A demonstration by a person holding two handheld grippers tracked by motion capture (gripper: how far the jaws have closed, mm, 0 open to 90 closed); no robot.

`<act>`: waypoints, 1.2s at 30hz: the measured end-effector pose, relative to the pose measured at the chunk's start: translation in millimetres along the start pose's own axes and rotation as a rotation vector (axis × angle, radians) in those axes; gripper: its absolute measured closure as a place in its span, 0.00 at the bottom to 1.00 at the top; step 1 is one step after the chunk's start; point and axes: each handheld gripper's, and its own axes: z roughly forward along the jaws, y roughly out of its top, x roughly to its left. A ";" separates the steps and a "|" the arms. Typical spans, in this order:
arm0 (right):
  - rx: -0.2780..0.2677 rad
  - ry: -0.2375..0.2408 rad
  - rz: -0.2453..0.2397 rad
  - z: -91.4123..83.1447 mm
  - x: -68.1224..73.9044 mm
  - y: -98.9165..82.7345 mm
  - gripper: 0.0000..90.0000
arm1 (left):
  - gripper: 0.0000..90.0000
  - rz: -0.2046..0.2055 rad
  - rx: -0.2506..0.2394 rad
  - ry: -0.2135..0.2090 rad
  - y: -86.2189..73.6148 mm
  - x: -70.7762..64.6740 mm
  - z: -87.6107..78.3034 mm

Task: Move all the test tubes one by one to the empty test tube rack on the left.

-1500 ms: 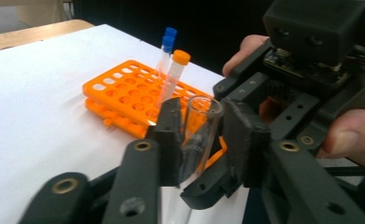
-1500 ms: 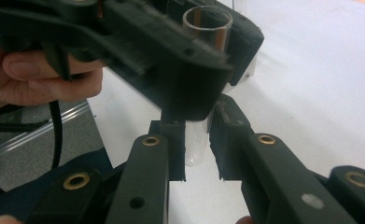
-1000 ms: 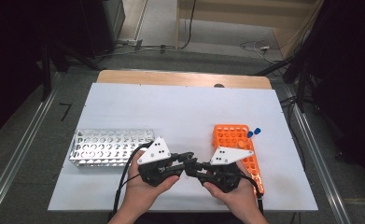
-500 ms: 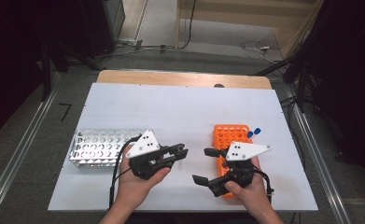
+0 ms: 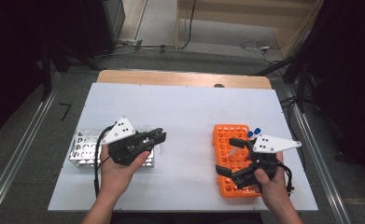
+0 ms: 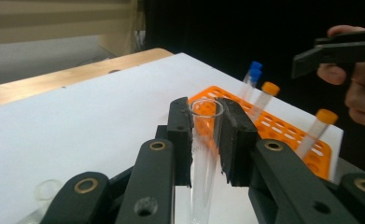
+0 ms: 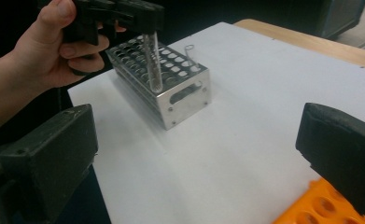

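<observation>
Clear glass test tube (image 6: 204, 154): uncapped, clamped upright between the two black pads of the left gripper (image 6: 207, 140); in the right gripper view hangs in the air (image 7: 153, 63) above the near edge of the silver metal rack.
Left gripper: closed on the tube just below its open rim, held in the person's left hand (image 5: 119, 170); in the high view sits (image 5: 153, 138) over the right end of the metal rack.
Right gripper (image 5: 227, 156): jaws wide apart, just opened, nothing between them; held over the orange rack, well apart from the tube.
Silver perforated metal rack (image 7: 180, 88): on the left part of the white table top (image 5: 185, 112); one other clear tube (image 7: 190, 52) already stands in a hole near its far corner; most other visible holes look empty.
Orange plastic rack with round holes (image 5: 227, 140): on the right part of the table; holds two blue-capped tubes (image 6: 252, 77) and two orange-capped tubes (image 6: 264, 98), (image 6: 316, 128); many holes free.
Done so far, as judged: tube passed fully to the left gripper and carried toward the metal rack; right gripper free of it.
Left to do, as judged: bring the round bottom of the tube over a free hole, lower it in straight, open the left jaws.
Progress, as judged: near the end of this one transfer; tube not yet inside any hole.
Unclear: which hole is meant; whether the capped tubes in the orange rack belong to the same work.
</observation>
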 end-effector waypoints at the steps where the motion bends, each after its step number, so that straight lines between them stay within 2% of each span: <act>1: -0.005 -0.007 0.003 -2.5 -2.4 -0.7 0.00 | 0.85 -0.003 -0.004 0.009 0.0 3.4 -1.1; 9: -0.009 -0.056 0.009 -20.4 -17.1 -8.9 0.00 | 0.85 -0.028 -0.016 0.077 -1.4 28.1 -10.8; 22: -0.007 -0.118 0.060 -43.1 -42.8 -32.9 0.00 | 0.85 -0.049 -0.054 0.156 0.4 56.3 -18.7; 29: -0.006 -0.150 0.098 -55.1 -54.7 -46.7 0.00 | 0.85 -0.043 -0.057 0.190 -2.9 65.6 -11.0; 33: -0.002 -0.169 0.117 -60.5 -62.4 -53.7 0.00 | 0.85 -0.025 -0.048 0.216 -6.4 68.2 -4.6; 36: -0.001 -0.181 0.132 -63.5 -67.3 -58.6 0.00 | 0.85 -0.030 -0.052 0.238 -9.7 71.2 -1.7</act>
